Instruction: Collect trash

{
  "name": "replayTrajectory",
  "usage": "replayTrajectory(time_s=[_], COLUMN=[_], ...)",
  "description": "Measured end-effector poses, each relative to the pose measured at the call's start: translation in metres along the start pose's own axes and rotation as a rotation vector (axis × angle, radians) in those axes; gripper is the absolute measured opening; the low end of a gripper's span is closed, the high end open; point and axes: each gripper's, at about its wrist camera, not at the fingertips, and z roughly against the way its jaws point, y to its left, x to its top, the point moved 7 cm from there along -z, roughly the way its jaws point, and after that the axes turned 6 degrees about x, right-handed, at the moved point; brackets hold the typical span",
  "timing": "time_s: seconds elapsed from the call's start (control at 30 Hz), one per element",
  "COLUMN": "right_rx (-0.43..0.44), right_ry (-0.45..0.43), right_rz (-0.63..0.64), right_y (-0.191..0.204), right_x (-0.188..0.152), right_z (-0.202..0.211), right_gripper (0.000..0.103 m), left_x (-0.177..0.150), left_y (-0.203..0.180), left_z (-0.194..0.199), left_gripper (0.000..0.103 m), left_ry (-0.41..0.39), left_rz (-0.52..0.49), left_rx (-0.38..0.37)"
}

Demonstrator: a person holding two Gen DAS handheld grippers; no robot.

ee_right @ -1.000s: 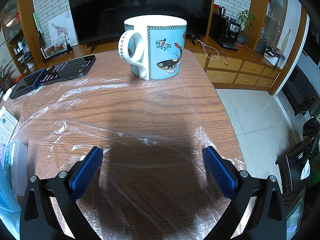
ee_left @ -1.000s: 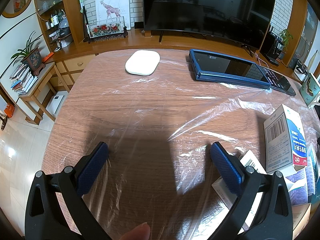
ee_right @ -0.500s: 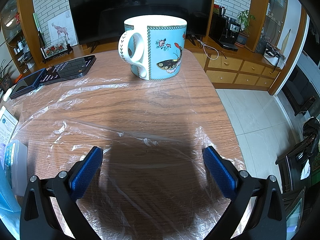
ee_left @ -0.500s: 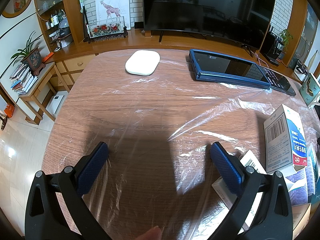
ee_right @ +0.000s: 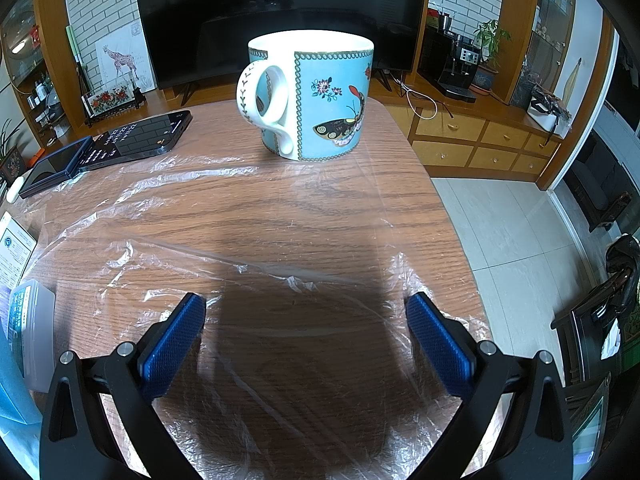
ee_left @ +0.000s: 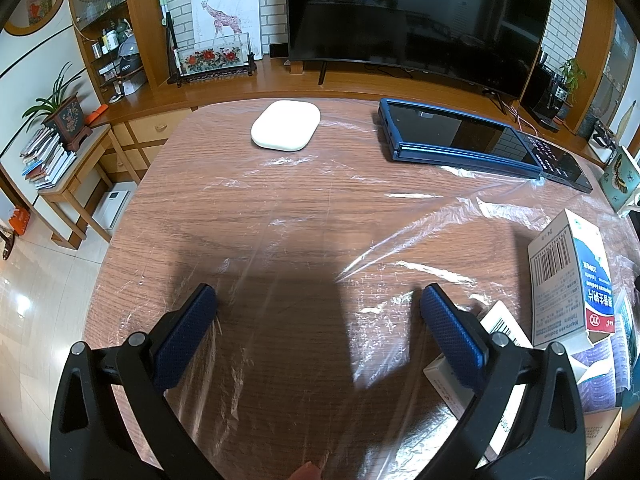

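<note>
A clear plastic bag (ee_left: pixel 400 232) lies flat across the wooden table (ee_left: pixel 224 216); it also shows in the right wrist view (ee_right: pixel 248 272). A white and blue medicine box (ee_left: pixel 572 276) stands at the right with other small cartons (ee_left: pixel 504 328) beside it; in the right wrist view a box (ee_right: pixel 14 256) and a plastic case (ee_right: pixel 32 320) sit at the far left. My left gripper (ee_left: pixel 320 308) is open and empty, low over the bag. My right gripper (ee_right: pixel 306 320) is open and empty over the bag's edge.
A white pad-like object (ee_left: pixel 286 126) and a blue folding tablet with a keyboard (ee_left: pixel 472 142) lie at the far side. A blue butterfly mug (ee_right: pixel 310 96) stands ahead of my right gripper. The table's right edge (ee_right: pixel 452 216) drops to tiled floor.
</note>
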Motion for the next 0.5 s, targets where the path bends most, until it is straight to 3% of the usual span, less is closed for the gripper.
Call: replayTrajectory(time_s=[0.5], right_rx=[-0.003], right_ry=[0.000], right_rz=[-0.005], right_y=[-0.0013], right_x=[0.0011], right_z=[0.0001], right_gripper=[0.099], left_x=[0.0001], left_y=[0.0001], left_z=[-0.0001], left_gripper=[0.102], left_ry=[0.000], left_rz=[0.001], left_rx=[0.001])
